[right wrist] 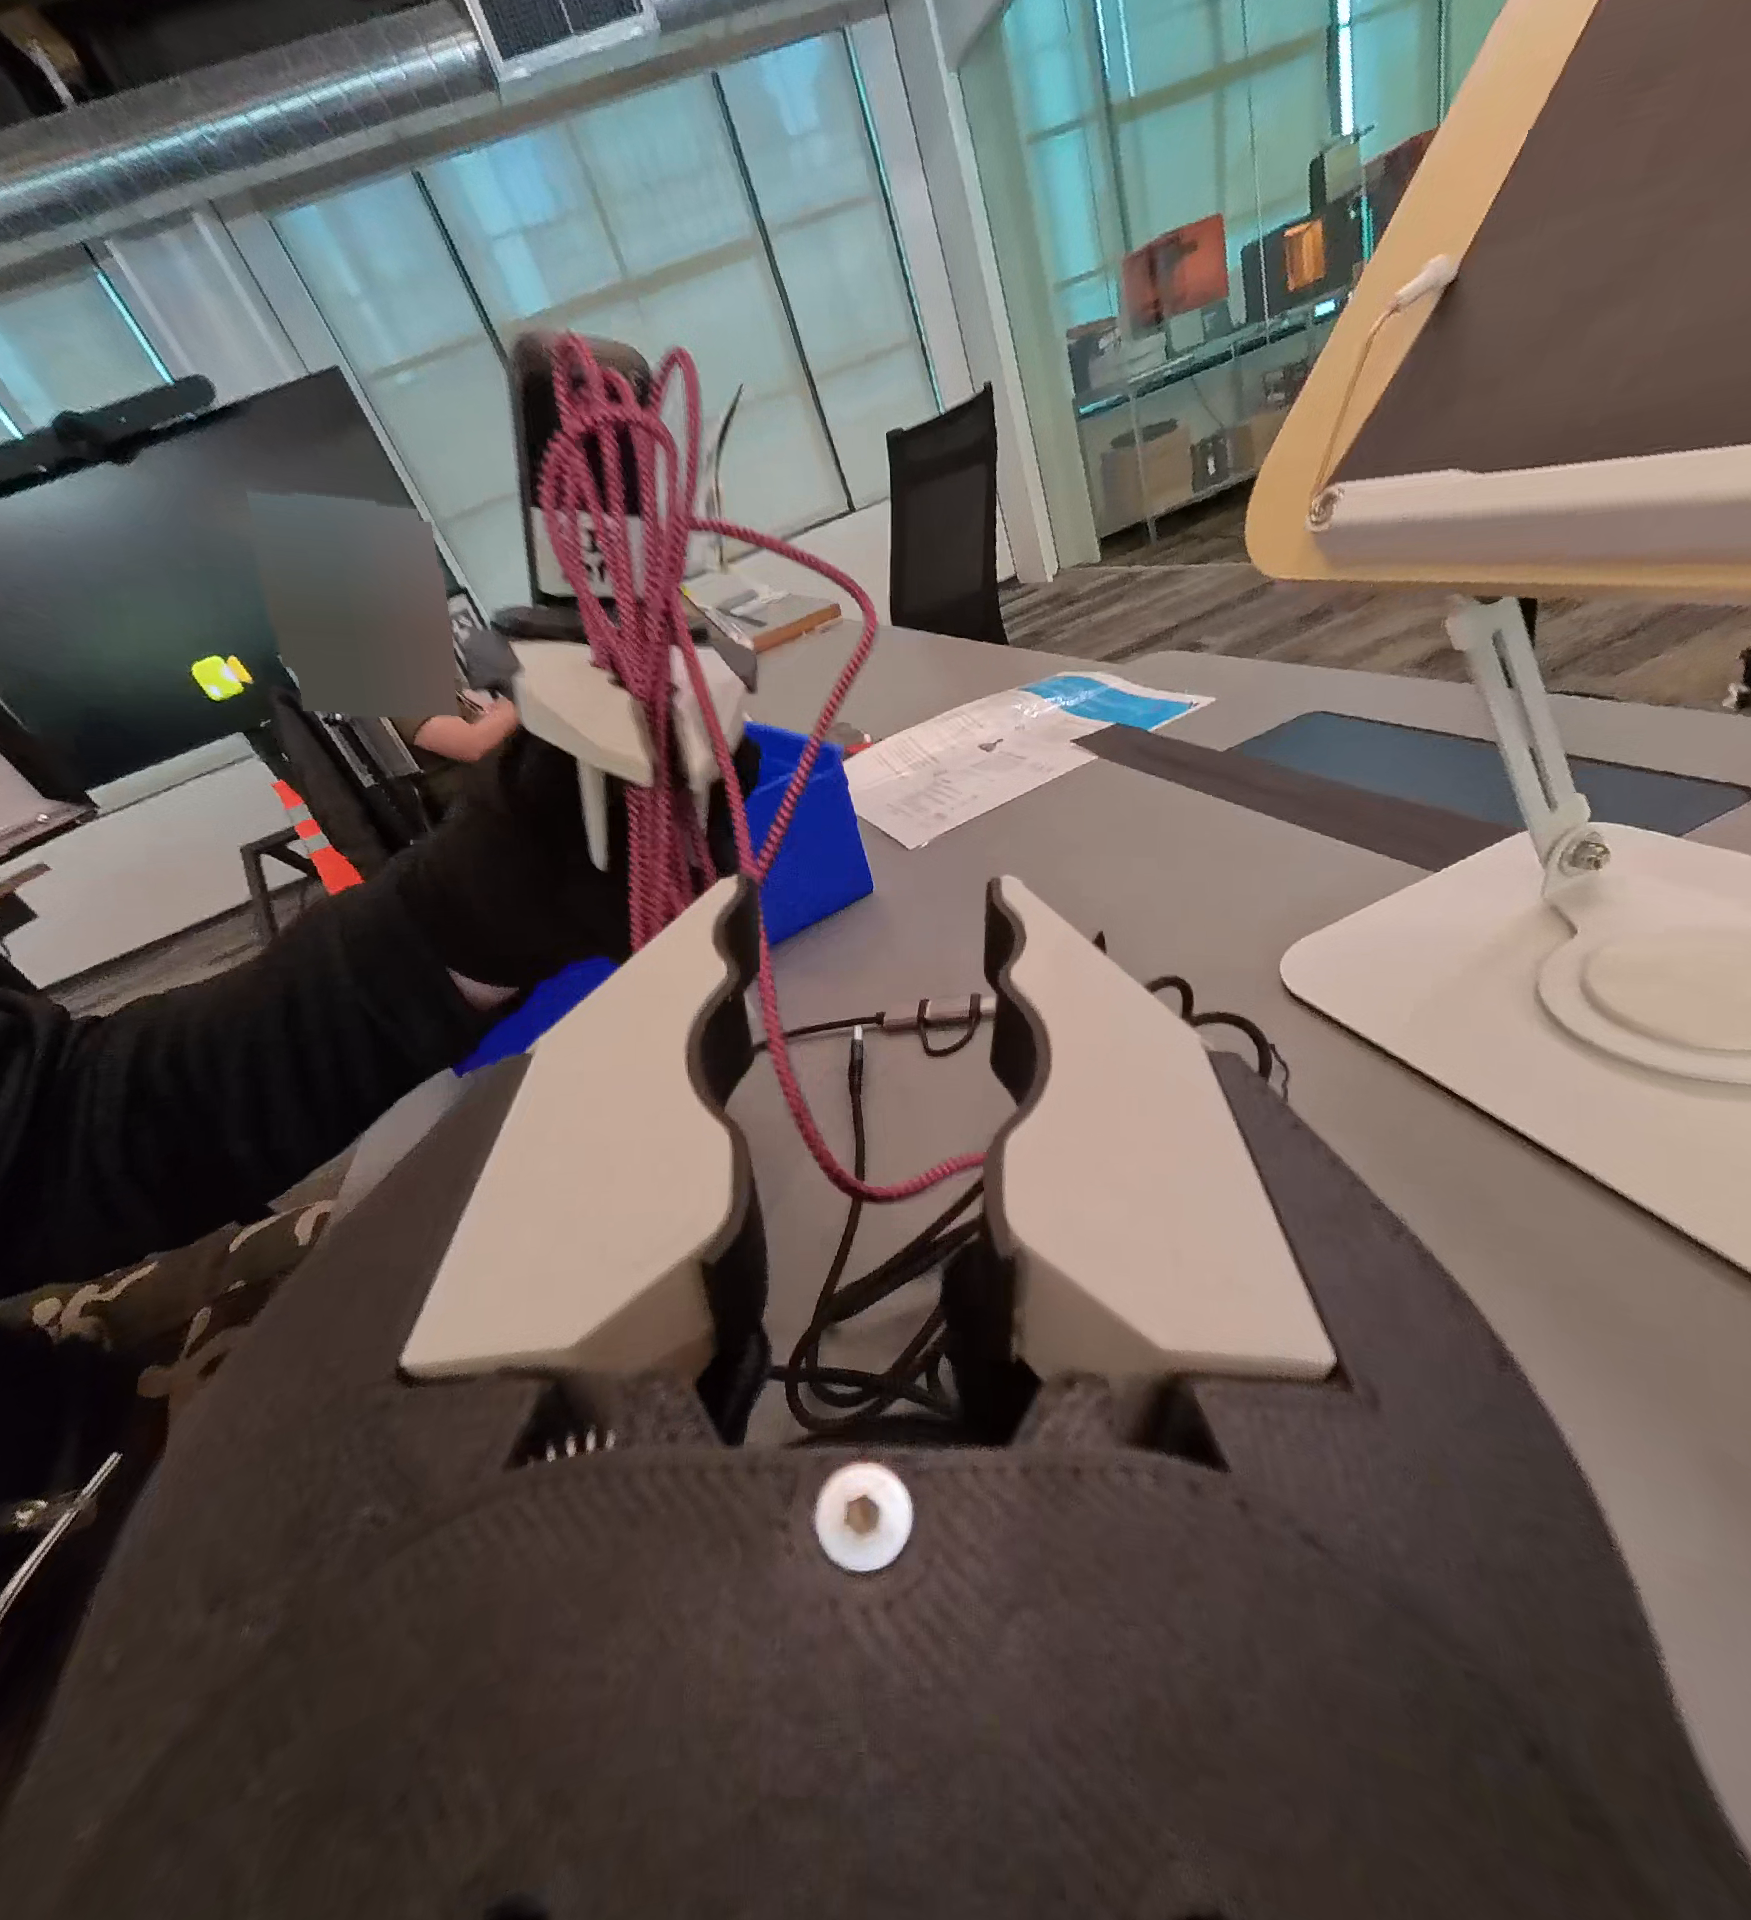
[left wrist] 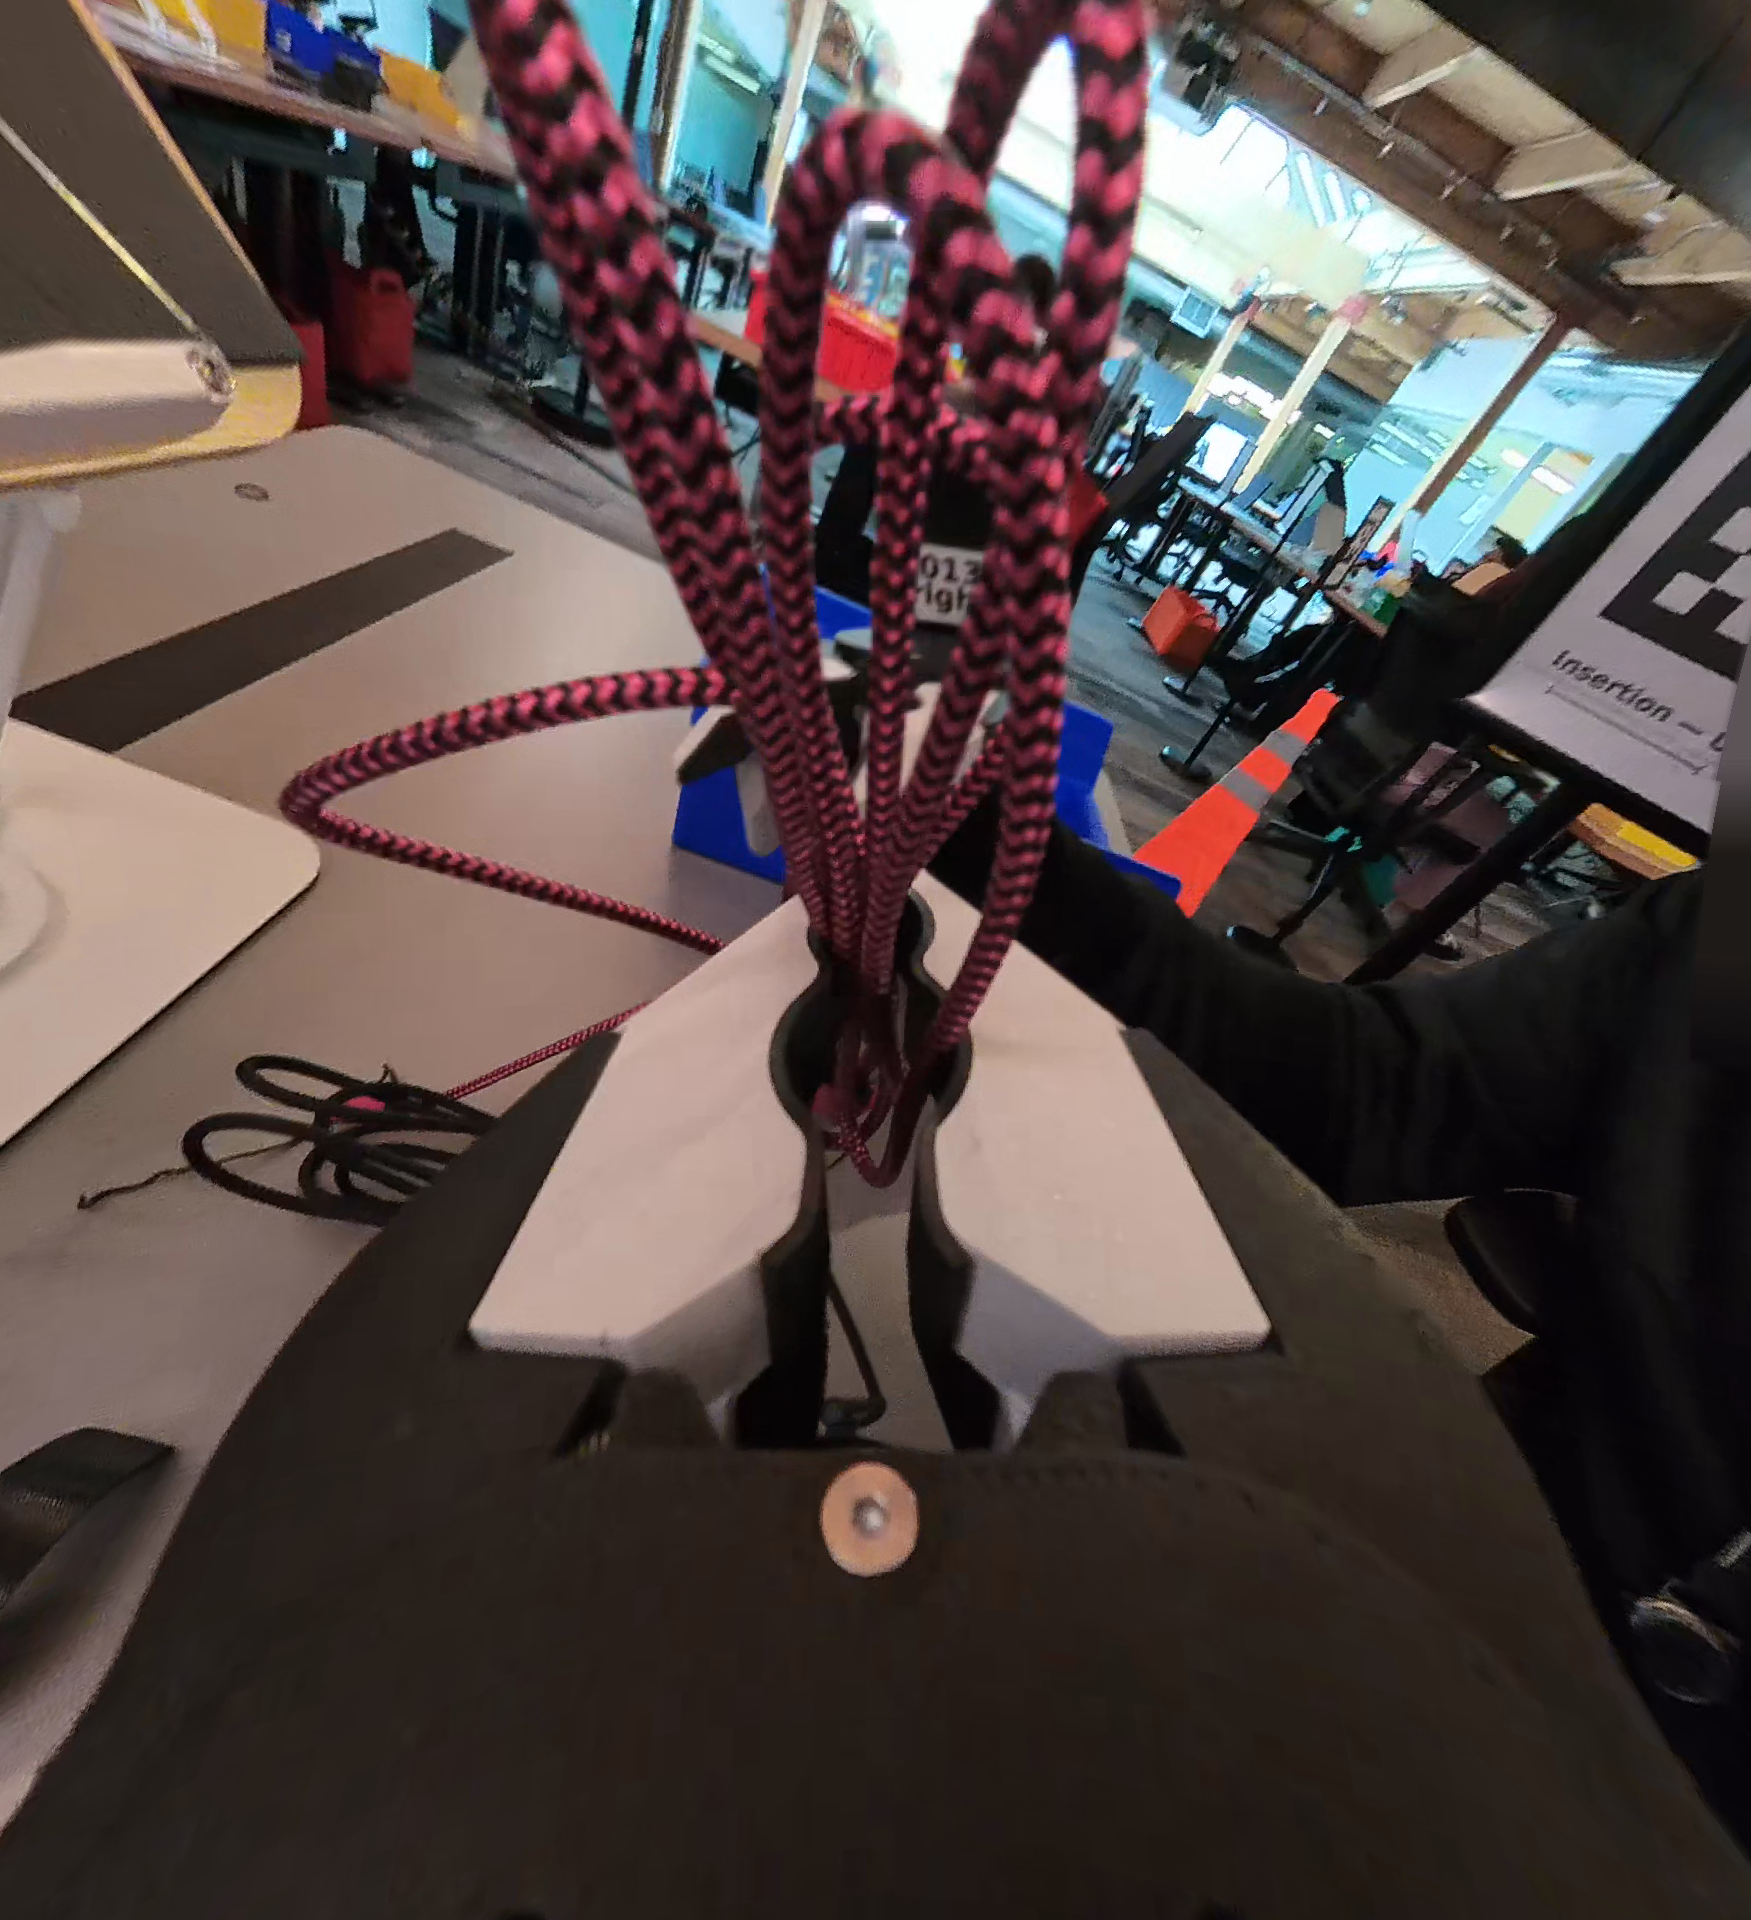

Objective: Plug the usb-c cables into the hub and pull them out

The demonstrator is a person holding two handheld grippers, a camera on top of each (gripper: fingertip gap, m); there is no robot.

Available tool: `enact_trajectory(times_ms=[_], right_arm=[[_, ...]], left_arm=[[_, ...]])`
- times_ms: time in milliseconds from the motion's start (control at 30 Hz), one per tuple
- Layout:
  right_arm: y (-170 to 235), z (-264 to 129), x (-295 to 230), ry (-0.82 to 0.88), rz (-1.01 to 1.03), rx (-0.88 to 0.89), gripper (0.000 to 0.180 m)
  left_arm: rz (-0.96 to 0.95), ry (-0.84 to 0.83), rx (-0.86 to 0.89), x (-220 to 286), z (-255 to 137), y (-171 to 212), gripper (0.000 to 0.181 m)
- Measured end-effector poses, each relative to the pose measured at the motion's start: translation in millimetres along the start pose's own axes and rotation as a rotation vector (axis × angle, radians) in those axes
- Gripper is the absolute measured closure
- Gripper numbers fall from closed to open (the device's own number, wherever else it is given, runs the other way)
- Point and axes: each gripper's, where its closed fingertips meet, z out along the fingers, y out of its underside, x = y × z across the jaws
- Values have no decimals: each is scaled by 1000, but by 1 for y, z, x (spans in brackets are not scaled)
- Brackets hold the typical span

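Note:
My left gripper (left wrist: 876, 925) is shut on a bundle of pink-and-black braided cable (left wrist: 642, 343). The loops rise from between its fingers and one strand trails down to the table on the left. In the right wrist view the left gripper (right wrist: 632, 727) holds the bundle (right wrist: 601, 540) raised above the table. My right gripper (right wrist: 868, 904) is open. One strand of the braided cable (right wrist: 798, 1091) hangs through the gap close to its left finger (right wrist: 632, 1122), and nothing is clamped. A small grey hub (right wrist: 949, 1008) with black cables (right wrist: 855, 1070) lies on the table beyond the right gripper's fingers.
A blue bin (right wrist: 809, 831) stands behind the grippers. A white tablet stand (right wrist: 1577, 997) is at the right, and printed sheets (right wrist: 1006, 748) lie farther back. A coil of black cable (left wrist: 331, 1143) lies on the table. A person's dark sleeve (right wrist: 227, 1039) reaches in from the left. Across from one pair of fingers to the other is roughly 7 centimetres.

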Motion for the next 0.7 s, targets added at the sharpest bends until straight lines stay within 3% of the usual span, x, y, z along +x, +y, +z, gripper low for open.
enact_trajectory(times_ms=[233, 367, 467, 567, 633, 700], right_arm=[[-1, 1, 0, 26, -40, -2, 141], [10, -6, 28, 88, 152, -10, 142], [36, -1, 36, 66, 309, -112, 135], [64, 6, 40, 106, 325, -247, 137], [56, 5, 44, 150, 285, -199, 149], [50, -3, 50, 174, 295, -177, 150]], left_arm=[[10, 69, 66, 18, -13, -17, 177], [63, 54, 87, 26, -19, -25, 177], [144, 13, 58, 37, -15, -26, 178], [239, -52, 12, 53, -1, -21, 177], [284, -151, -53, 59, 12, -9, 177], [361, -233, -145, 68, 24, 13, 177]])
